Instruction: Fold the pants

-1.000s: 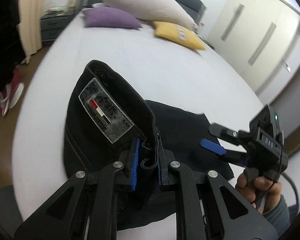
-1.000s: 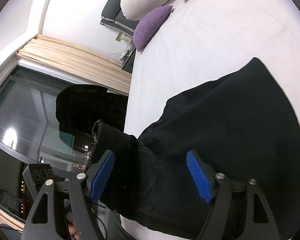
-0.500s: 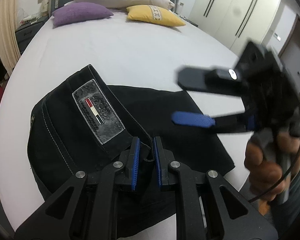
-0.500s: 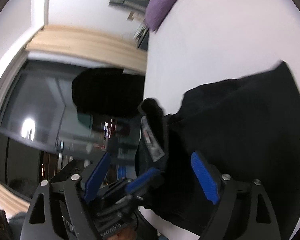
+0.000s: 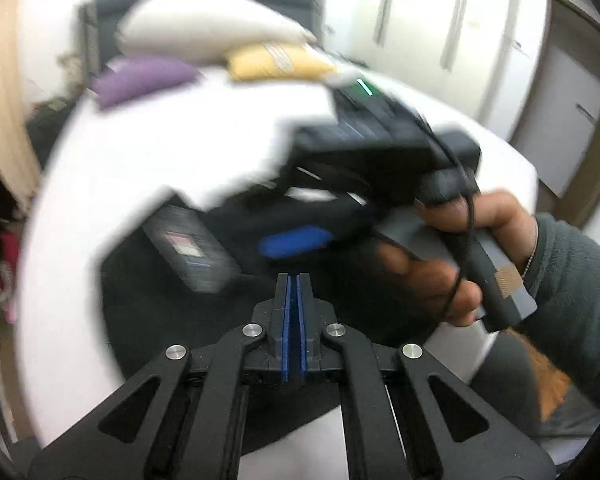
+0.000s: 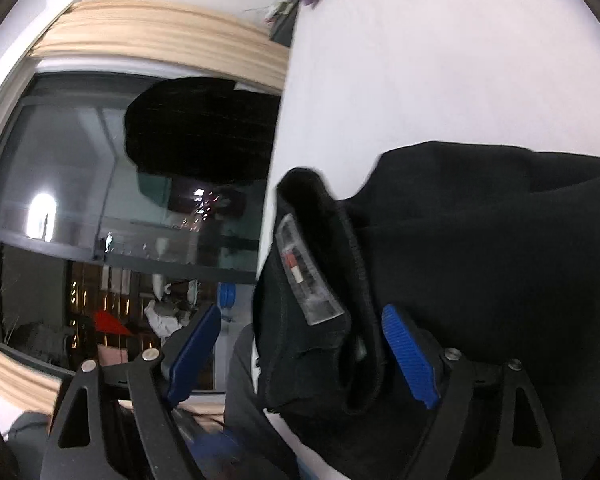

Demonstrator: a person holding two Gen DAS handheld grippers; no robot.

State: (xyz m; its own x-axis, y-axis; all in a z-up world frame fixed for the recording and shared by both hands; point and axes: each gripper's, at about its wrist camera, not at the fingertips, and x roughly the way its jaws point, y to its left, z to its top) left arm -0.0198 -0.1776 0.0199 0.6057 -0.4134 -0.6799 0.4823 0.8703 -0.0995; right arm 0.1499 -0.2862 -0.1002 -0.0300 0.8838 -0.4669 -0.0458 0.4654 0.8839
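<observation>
- The left gripper [image 5: 293, 292] has its blue pads pressed together with nothing visibly caught between them; black fabric lies directly under and ahead of its tips
- The black pants [image 5: 156, 280] spread on the white bed [image 5: 148, 152] just ahead of the left gripper; their grey waistband patch [image 5: 190, 250] lies ahead and to its left
- The right gripper [image 6: 300, 344] is spread wide, one blue pad to each side of the raised waistband fold; the patch [image 6: 303, 280] shows between the pads, nearer the right one; whether either pad touches the cloth cannot be told
- Ahead and right of the left gripper, blurred, the right hand [image 5: 451, 264] grips its tool's handle above the pants
- Far ahead of the left gripper, a purple cushion [image 5: 144, 80], a yellow cushion [image 5: 276, 62] and a white pillow [image 5: 212, 34] sit at the bed's head; white wardrobe doors [image 5: 439, 40] stand far right
- Left of the right gripper, a dark window [image 6: 80, 200] under a beige curtain [image 6: 160, 44]
</observation>
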